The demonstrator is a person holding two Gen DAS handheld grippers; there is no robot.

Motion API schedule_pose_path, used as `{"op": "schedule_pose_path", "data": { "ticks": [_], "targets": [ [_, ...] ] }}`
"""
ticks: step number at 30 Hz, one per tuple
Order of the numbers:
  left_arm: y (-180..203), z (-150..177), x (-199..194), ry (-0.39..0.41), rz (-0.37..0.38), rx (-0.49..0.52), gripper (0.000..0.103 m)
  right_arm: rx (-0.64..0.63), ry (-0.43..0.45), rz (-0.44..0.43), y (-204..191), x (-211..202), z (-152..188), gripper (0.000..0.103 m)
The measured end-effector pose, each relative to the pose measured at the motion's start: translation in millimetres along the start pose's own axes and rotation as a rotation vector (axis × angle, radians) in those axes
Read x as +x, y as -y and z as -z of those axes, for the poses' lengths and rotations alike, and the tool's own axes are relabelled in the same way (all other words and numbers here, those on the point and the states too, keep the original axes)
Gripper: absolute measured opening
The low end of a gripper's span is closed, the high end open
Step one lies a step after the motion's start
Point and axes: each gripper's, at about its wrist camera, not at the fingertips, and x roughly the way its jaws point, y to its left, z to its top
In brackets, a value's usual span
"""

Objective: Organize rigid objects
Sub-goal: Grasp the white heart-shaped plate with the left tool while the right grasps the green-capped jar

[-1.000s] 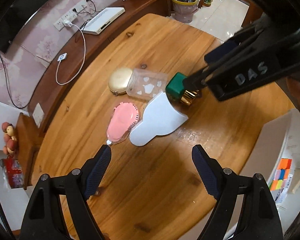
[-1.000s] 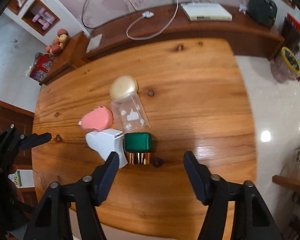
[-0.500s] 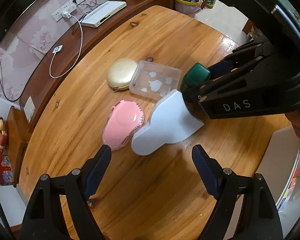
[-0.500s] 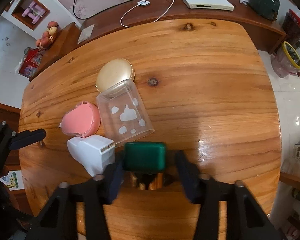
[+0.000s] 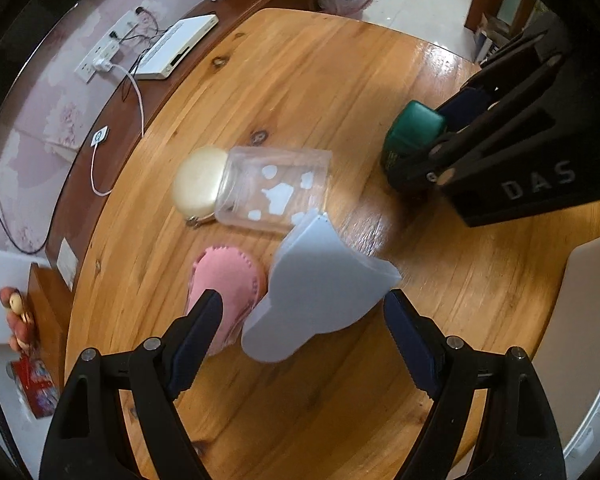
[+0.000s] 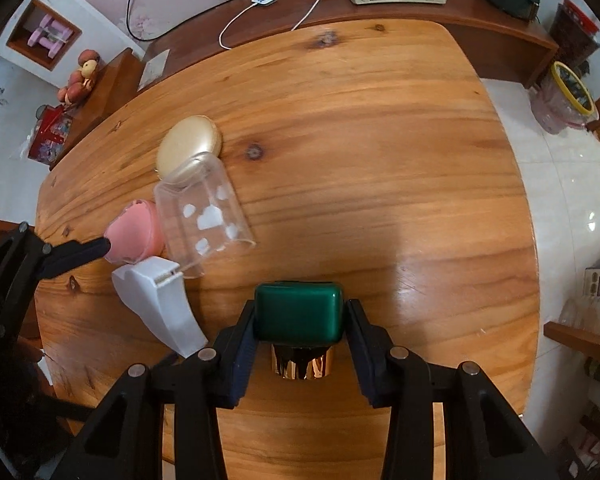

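Gripping the green bottle (image 6: 299, 311) by its sides, your right gripper (image 6: 299, 322) has its jaws closed on it, above the gold cap (image 6: 302, 364), near the table's (image 6: 380, 160) near edge. Your left gripper (image 5: 302, 334) stands with jaws wide, holding nothing, its fingers either side of the white container (image 5: 320, 292); whether they touch it cannot be told. Beside that lie a pink case (image 5: 224, 284), a clear jar (image 5: 272, 190) on its side and a gold compact (image 5: 196, 184).

The left gripper (image 5: 302, 322) hides part of the pink case (image 5: 224, 288) (its near end).
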Motion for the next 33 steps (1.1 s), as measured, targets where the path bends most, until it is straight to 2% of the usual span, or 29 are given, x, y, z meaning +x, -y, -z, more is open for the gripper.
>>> {"op": "schedule_pose_path", "data": {
  "ticks": [6, 7, 11, 12, 15, 18, 24, 29, 33],
  "targets": [
    [8.1, -4.7, 7.5, -0.012, 0.004, 0.052, 0.083, 0.013, -0.007, -0.001, 10.1, -1.2, 3.0, 0.043],
    [8.9, -4.9, 8.3, -0.014, 0.004, 0.055, 0.078, 0.009, -0.005, 0.001, 11.2, -1.6, 3.3, 0.043],
    [12.7, -4.4, 8.4, -0.001, -0.017, 0.062, 0.071, 0.001, -0.006, 0.005, 11.4, -1.0, 3.7, 0.043],
    [13.3, -4.2, 7.0, 0.005, -0.015, 0.064, 0.066, 0.002, -0.006, 0.004, 10.9, -0.6, 2.9, 0.043],
    [12.0, -1.5, 5.1, 0.005, -0.004, 0.05, 0.066, 0.004, -0.01, -0.004, 12.8, -0.1, 4.8, 0.043],
    [8.8, 1.8, 3.8, 0.005, -0.008, 0.009, 0.066, -0.004, -0.018, -0.008, 12.7, -0.4, 7.8, 0.043],
    [0.2, 7.3, -12.0, -0.003, 0.033, -0.106, 0.066, -0.041, -0.025, -0.026, 7.5, -4.7, 19.9, 0.043],
    [6.7, 18.4, -42.5, 0.003, 0.038, -0.182, 0.065, -0.073, -0.005, -0.046, 0.6, -23.0, 33.1, 0.043],
    [10.7, 27.8, -74.8, 0.017, 0.046, -0.258, 0.065, -0.1, 0.039, -0.075, -7.3, -54.6, 44.7, 0.043]
  ]
}}
